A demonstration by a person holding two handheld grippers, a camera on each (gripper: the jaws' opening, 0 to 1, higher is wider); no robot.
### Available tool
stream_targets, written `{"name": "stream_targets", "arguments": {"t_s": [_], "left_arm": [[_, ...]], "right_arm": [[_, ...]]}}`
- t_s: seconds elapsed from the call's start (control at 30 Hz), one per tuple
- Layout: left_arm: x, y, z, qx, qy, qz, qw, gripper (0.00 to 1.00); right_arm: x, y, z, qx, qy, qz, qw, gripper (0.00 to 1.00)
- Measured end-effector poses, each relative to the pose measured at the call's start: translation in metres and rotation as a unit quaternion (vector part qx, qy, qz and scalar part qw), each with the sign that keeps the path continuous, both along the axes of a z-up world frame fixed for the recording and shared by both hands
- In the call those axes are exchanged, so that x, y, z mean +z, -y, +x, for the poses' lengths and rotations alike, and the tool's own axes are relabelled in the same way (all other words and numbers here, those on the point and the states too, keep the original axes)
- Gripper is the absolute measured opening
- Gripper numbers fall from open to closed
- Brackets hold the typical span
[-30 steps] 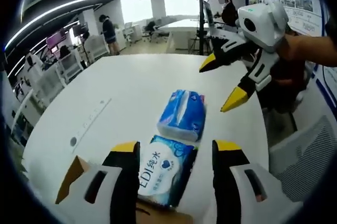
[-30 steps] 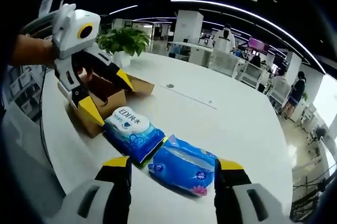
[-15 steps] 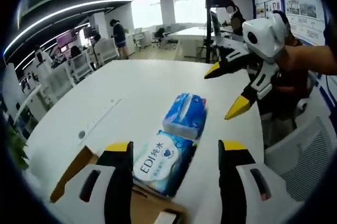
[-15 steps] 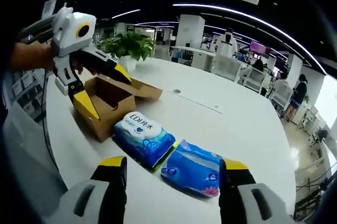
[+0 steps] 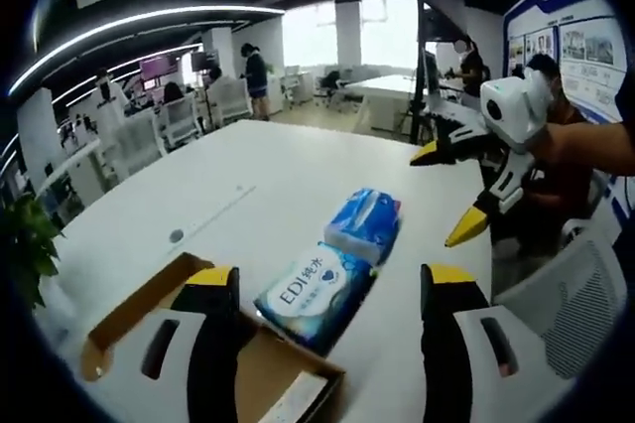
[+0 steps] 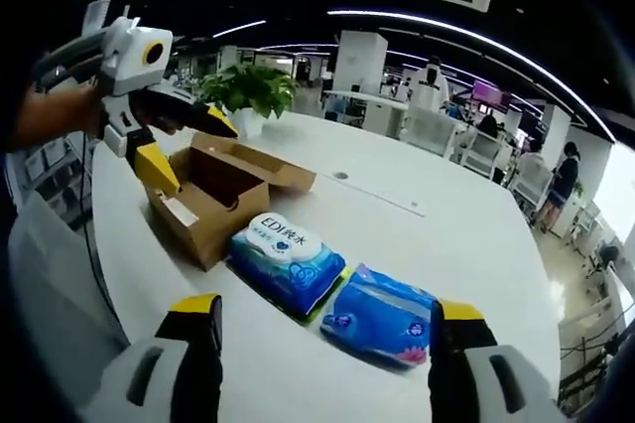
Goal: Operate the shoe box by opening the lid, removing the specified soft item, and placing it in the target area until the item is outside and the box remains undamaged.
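Observation:
An open brown cardboard shoe box [image 6: 211, 197] stands on the white table [image 6: 417, 234], its lid flap folded back; its near corner shows in the left gripper view [image 5: 149, 304]. Beside it lie a wet-wipes pack marked EDI [image 6: 286, 261] [image 5: 316, 294] and a blue tissue pack [image 6: 382, 315] [image 5: 364, 224], touching each other. My left gripper [image 5: 322, 294] is open above the box's edge and shows in the right gripper view [image 6: 177, 145]. My right gripper [image 6: 322, 329] is open, held off the table on the tissue pack's side, and appears in the left gripper view [image 5: 456, 195].
A potted plant [image 6: 246, 90] stands behind the box. A round cable port [image 6: 340, 176] and a long seam mark the tabletop. Office chairs [image 5: 203, 105], desks and people stand beyond the table. A mesh chair [image 5: 575, 304] is at the table's edge.
Both views have pulled back and up from the table. The packs now look farther off and more of the open box shows. Both grippers have stayed open, and the packs lie where they were.

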State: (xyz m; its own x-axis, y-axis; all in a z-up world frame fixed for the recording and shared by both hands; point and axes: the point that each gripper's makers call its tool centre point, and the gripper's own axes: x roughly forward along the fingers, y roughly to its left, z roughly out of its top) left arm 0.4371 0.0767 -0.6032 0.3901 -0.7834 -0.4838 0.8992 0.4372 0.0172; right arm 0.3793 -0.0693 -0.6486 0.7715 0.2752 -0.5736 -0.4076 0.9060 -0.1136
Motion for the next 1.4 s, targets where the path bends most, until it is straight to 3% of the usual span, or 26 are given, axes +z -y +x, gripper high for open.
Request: {"name": "stream_targets", "arguments": {"t_s": [0.37, 0.7, 1.4], "left_arm": [[0.011, -0.031, -0.011, 0.031, 0.013, -0.019, 0.9993, 0.88], [0.021, -0.058, -0.028, 0.056, 0.022, -0.035, 0.9976, 0.99], [0.034, -0.136, -0.048, 0.131, 0.038, -0.056, 0.9891, 0.99]], "right_arm": [[0.009, -0.019, -0.009, 0.003, 0.018, 0.008, 0.9998, 0.97], [0.008, -0.032, -0.021, -0.002, 0.018, 0.026, 0.9995, 0.98], [0.015, -0.067, -0.018, 0.042, 0.016, 0.023, 0.9988, 0.97]]}}
